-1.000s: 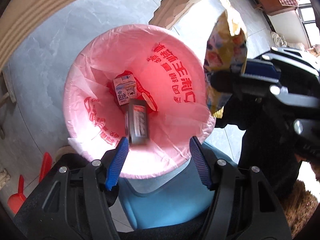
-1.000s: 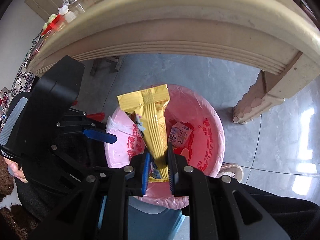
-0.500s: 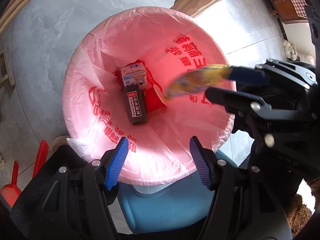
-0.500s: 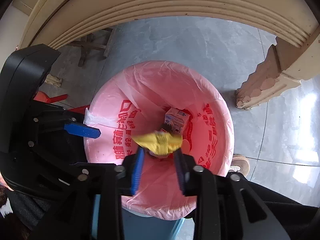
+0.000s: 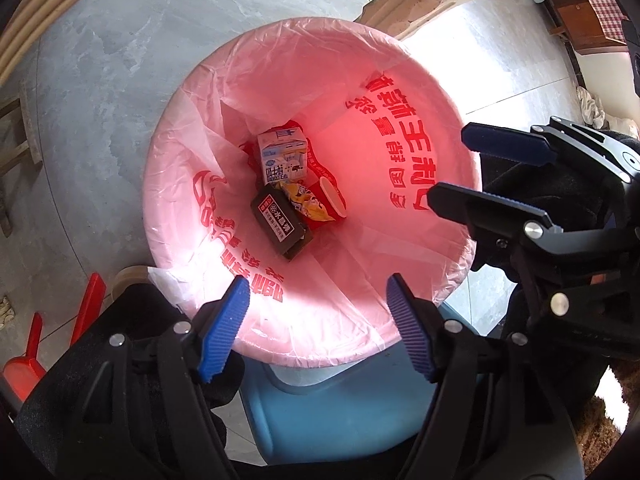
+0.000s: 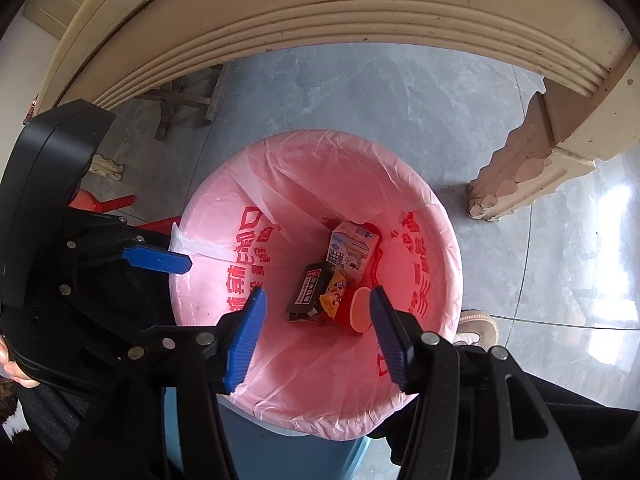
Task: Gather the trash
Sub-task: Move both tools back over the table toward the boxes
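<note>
A blue bin lined with a pink bag [image 5: 400,92] [image 6: 432,248] stands on the floor below both grippers. At its bottom lie a white milk carton [image 5: 282,156] [image 6: 352,250], a black box [image 5: 278,218] [image 6: 310,286], the yellow snack wrapper [image 5: 306,202] [image 6: 334,298] and a red cup [image 5: 332,200] [image 6: 358,308]. My left gripper [image 5: 318,332] is open and empty above the bin's near rim. My right gripper [image 6: 316,334] is open and empty over the bin; it also shows at the right of the left wrist view [image 5: 488,172].
A cream table edge [image 6: 320,12] arches above the bin, with its carved leg [image 6: 520,172] to the right. A red dustpan [image 5: 28,356] lies at the left. A shoe [image 6: 478,326] stands by the bin. The floor is grey tile.
My right gripper has opened and let go of the yellow wrapper, which has dropped to the bottom of the bin. The left gripper stays open above the rim.
</note>
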The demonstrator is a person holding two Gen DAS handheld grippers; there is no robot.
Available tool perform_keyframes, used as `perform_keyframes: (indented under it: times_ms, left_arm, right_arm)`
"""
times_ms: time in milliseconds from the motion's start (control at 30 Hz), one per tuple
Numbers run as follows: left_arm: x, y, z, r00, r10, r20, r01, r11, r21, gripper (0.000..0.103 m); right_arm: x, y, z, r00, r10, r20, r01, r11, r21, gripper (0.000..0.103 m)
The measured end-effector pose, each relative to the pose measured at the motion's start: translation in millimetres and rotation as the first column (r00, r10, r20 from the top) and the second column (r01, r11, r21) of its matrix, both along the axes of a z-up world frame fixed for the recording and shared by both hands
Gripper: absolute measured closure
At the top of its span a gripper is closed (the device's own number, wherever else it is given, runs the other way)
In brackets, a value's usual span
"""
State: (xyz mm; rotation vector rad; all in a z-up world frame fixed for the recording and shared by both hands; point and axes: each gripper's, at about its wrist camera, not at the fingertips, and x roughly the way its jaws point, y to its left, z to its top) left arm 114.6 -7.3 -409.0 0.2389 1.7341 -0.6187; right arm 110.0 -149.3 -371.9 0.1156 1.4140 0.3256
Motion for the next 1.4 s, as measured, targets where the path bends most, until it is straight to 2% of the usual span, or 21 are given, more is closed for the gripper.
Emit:
perform_keyframes:
  times_ms: [167, 267, 367, 467, 567, 667, 767, 833, 900, 1000, 1200, 1300, 1400]
  left_arm:
    - [-4, 4, 16, 0.999, 0.02, 0.048, -0.021, 0.999, 0.032, 0.034]
    - [-9, 11, 39, 0.993, 0.052, 0.109, -0.059, 0.996, 0.06, 0.034]
    - [-13, 22, 72, 0.983, 0.105, 0.15, -0.114, 0.992, 0.054, 0.033]
    - [-13, 35, 115, 0.968, 0.158, 0.195, -0.169, 0.985, 0.039, 0.033]
    - [-2, 47, 168, 0.946, 0.212, 0.246, -0.223, 0.974, 0.02, 0.031]
    - [16, 56, 228, 0.91, 0.267, 0.316, -0.281, 0.96, -0.004, 0.029]
    - [39, 61, 286, 0.881, 0.328, 0.34, -0.331, 0.942, -0.051, 0.025]
    - [54, 58, 325, 0.867, 0.324, 0.38, -0.327, 0.943, -0.059, 0.025]
    - [69, 52, 358, 0.844, 0.315, 0.434, -0.336, 0.941, -0.031, 0.024]
    - [92, 43, 397, 0.831, 0.337, 0.442, -0.358, 0.933, -0.039, 0.019]
    - [127, 23, 431, 0.813, 0.393, 0.43, -0.419, 0.907, -0.036, 0.019]
    - [135, 15, 429, 0.802, 0.431, 0.414, -0.455, 0.89, -0.046, 0.019]
    - [150, 7, 407, 0.798, 0.466, 0.381, -0.489, 0.871, -0.043, 0.018]
  right_arm:
    - [-6, 2, 13, 1.0, 0.003, 0.014, -0.003, 1.0, 0.0, 0.05]
    - [-13, 2, 31, 0.999, 0.001, 0.037, -0.001, 1.0, 0.0, 0.036]
    - [-20, -1, 57, 0.997, -0.001, 0.072, 0.001, 1.0, 0.007, 0.035]
    - [-22, -7, 90, 0.994, -0.003, 0.11, 0.001, 1.0, 0.015, 0.033]
    - [-18, -18, 132, 0.986, -0.022, 0.168, 0.017, 0.999, 0.032, 0.023]
    - [-7, -29, 176, 0.976, -0.027, 0.218, 0.02, 0.999, 0.032, 0.022]
    - [11, -42, 224, 0.966, -0.033, 0.255, 0.023, 0.999, 0.043, 0.018]
    - [27, -50, 255, 0.96, -0.04, 0.278, 0.027, 0.998, 0.053, 0.016]
    - [43, -57, 289, 0.948, -0.042, 0.316, 0.025, 0.998, 0.059, 0.015]
    - [65, -63, 333, 0.93, -0.035, 0.366, 0.021, 0.999, 0.044, 0.011]
    - [114, -71, 395, 0.91, -0.039, 0.413, 0.028, 0.999, 0.032, 0.01]
    - [138, -74, 407, 0.911, -0.041, 0.41, 0.034, 0.999, 0.025, 0.009]
    - [165, -77, 401, 0.921, -0.056, 0.385, 0.054, 0.998, 0.017, 0.008]
